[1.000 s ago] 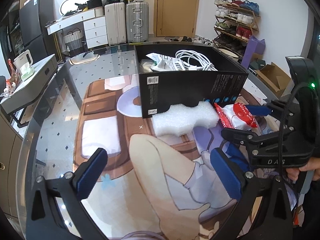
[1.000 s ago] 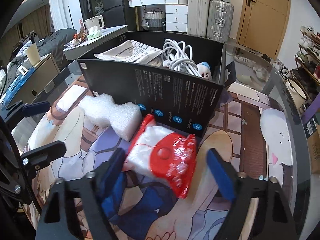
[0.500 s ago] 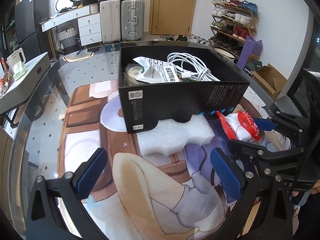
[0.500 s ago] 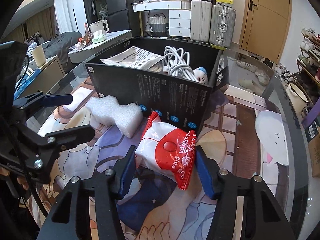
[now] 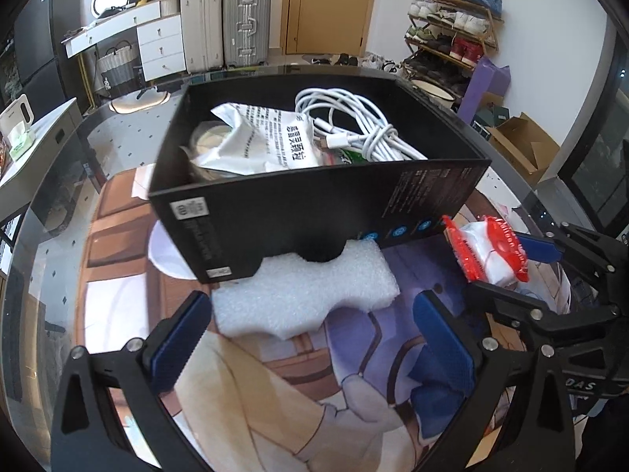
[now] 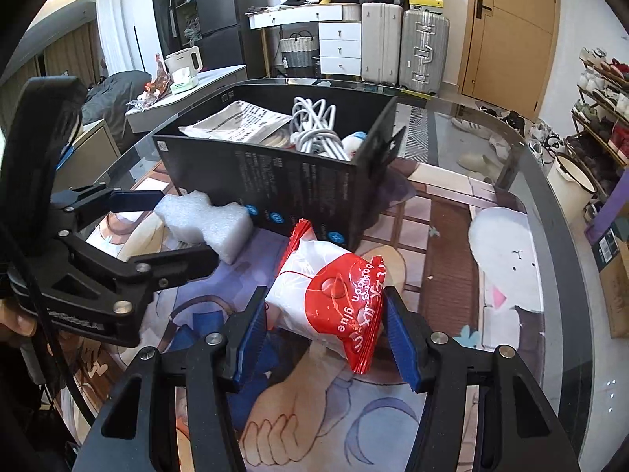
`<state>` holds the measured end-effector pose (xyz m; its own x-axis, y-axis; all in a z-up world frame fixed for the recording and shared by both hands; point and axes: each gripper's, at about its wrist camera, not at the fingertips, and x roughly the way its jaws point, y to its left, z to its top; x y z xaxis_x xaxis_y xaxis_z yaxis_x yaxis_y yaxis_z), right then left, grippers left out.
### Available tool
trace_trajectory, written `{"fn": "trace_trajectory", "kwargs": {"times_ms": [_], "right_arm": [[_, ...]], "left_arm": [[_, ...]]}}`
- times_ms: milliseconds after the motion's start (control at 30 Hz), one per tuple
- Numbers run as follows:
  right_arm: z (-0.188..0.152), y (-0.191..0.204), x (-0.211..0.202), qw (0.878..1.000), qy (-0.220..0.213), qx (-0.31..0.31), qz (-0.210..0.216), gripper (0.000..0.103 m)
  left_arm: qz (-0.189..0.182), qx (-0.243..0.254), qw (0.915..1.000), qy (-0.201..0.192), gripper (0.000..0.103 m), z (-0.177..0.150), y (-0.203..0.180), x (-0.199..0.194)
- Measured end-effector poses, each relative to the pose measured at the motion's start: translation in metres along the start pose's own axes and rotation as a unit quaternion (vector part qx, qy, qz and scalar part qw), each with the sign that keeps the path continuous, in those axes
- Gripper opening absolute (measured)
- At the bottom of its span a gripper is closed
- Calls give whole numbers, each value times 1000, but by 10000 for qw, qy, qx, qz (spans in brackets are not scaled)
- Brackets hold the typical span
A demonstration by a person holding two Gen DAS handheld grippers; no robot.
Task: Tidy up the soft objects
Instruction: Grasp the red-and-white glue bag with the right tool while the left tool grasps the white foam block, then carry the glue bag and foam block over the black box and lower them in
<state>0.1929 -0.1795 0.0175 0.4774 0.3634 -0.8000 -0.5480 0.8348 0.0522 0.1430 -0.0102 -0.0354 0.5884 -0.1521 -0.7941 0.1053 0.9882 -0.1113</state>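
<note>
Right gripper [image 6: 326, 338] is clamped on the red-and-white packet [image 6: 330, 295], lifted just near of the black box [image 6: 283, 181], while the left gripper [image 5: 310, 338], jaws apart, sits nearest the foam block [image 5: 310, 299].

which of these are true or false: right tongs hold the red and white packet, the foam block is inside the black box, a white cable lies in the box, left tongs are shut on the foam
1. The right tongs hold the red and white packet. True.
2. The foam block is inside the black box. False: it lies on the table against the box's outer wall.
3. A white cable lies in the box. True.
4. The left tongs are shut on the foam. False: they stand open, nothing gripped.
</note>
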Motion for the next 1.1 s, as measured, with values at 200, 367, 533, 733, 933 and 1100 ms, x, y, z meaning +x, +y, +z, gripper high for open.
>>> {"fn": "trace_trajectory", "kwargs": {"times_ms": [200, 367, 533, 733, 933, 1100], "right_arm": [[-1, -7, 0, 10000, 16, 82, -11, 57], [-2, -9, 2, 9999, 48, 96, -8, 57], [0, -8, 4, 9999, 49, 90, -10, 57], [1, -7, 4, 10000, 30, 67, -7, 57], [2, -3, 0, 10000, -33, 17, -13, 57], [4, 3, -8, 9999, -153, -43, 0, 57]], "left_arm": [[76, -18, 9999, 115, 103, 3, -2, 11], [207, 78, 9997, 136, 103, 4, -6, 14], [297, 157, 9994, 124, 98, 3, -7, 15], [146, 243, 9996, 14, 91, -4, -4, 7], [126, 320, 9993, -149, 91, -14, -1, -9], [132, 365, 9984, -412, 91, -17, 1, -29]]}}
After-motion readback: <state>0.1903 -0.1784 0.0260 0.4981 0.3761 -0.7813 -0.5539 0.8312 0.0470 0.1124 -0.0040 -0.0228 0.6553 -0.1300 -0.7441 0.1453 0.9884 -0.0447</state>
